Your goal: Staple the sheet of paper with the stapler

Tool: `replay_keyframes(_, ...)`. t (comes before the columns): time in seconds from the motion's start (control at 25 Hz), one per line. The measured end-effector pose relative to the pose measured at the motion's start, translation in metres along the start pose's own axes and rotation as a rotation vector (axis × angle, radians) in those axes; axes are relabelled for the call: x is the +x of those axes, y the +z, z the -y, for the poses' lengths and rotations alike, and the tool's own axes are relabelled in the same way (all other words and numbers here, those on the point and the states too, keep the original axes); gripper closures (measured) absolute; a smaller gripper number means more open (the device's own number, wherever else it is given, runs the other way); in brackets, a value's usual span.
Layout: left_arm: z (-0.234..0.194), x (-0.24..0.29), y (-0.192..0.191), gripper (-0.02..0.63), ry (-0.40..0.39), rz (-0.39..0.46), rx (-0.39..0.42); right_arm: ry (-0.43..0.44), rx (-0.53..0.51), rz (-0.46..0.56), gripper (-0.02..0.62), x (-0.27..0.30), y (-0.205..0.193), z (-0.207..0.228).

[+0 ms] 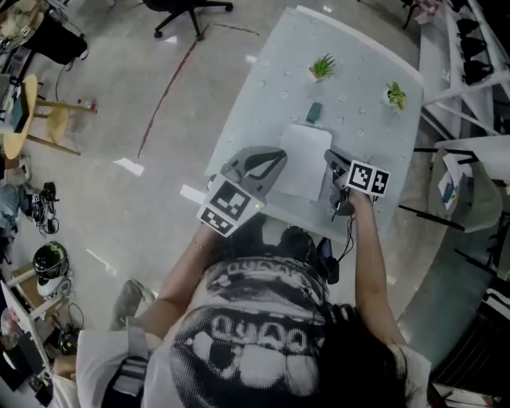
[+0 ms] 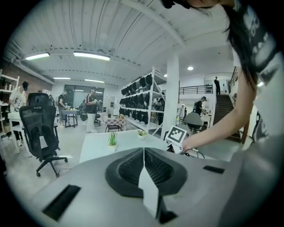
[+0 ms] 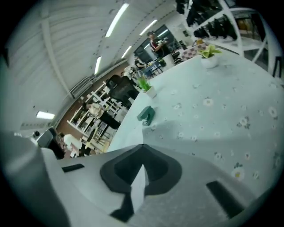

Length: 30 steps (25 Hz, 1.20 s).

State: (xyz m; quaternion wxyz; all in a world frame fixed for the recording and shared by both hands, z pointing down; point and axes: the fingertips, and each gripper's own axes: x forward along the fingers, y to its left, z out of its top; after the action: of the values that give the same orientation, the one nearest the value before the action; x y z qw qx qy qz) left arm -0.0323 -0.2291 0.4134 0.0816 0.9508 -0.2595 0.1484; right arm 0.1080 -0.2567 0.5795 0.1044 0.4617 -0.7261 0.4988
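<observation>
- Left hand-held gripper (image 2: 144, 153) and right hand-held gripper (image 3: 142, 148) — each clamped on the sheet of paper (image 1: 305, 159); between the jaws we see only slivers.
- Stapler (image 1: 314, 112) rests on the floral worktop (image 1: 358, 88) — shelving (image 2: 142, 102) beyond.

Surroundings of the counter, as I saw them on my feeds

I saw a pale counter (image 1: 374, 131) with a small flower print. Two little green plants stood on its far part, well apart: one potted plant (image 1: 322, 67) toward the middle and a second plant (image 1: 395, 96) close to the right edge. A red line (image 1: 167, 88) ran across the glossy grey floor (image 1: 119, 199). A black office chair (image 1: 187, 9) stood past the counter's far end, and a wooden stool (image 1: 36, 115) stood off to the left. The left gripper view gave me the hall: tall storage racks (image 2: 142, 104) behind a white pillar (image 2: 172, 95), people standing (image 2: 91, 108) at the back, and a staircase (image 2: 222, 106) on the right.
</observation>
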Motion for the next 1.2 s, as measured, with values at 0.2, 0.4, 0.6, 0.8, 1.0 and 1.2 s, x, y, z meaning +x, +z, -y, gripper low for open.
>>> replay_keyframes(0.2,-0.009,0.004,0.004,0.601,-0.045,0.008,0.013,-0.068,0.181,0.078,0.589,0.000,0.000,0.012)
replay_keyframes(0.4,-0.015,0.004,0.002,0.601,-0.067,0.006,0.015,-0.089,0.245,0.101,0.589,0.006,-0.001,0.018)
replay_keyframes(0.6,-0.017,0.004,-0.001,0.601,-0.066,0.006,0.011,-0.065,0.256,0.102,0.589,0.010,0.002,0.022)
replay_keyframes(0.8,-0.020,0.002,-0.005,0.601,-0.059,-0.002,0.002,-0.026,0.232,0.083,0.589,0.015,0.007,0.014)
replay_keyframes(1.0,-0.019,0.001,-0.008,0.601,-0.056,-0.007,-0.002,-0.050,0.238,0.063,0.589,0.024,0.012,0.027)
replay_keyframes(1.2,-0.022,-0.002,-0.016,0.601,-0.044,-0.022,-0.016,-0.054,0.233,0.031,0.589,0.032,0.016,0.037)
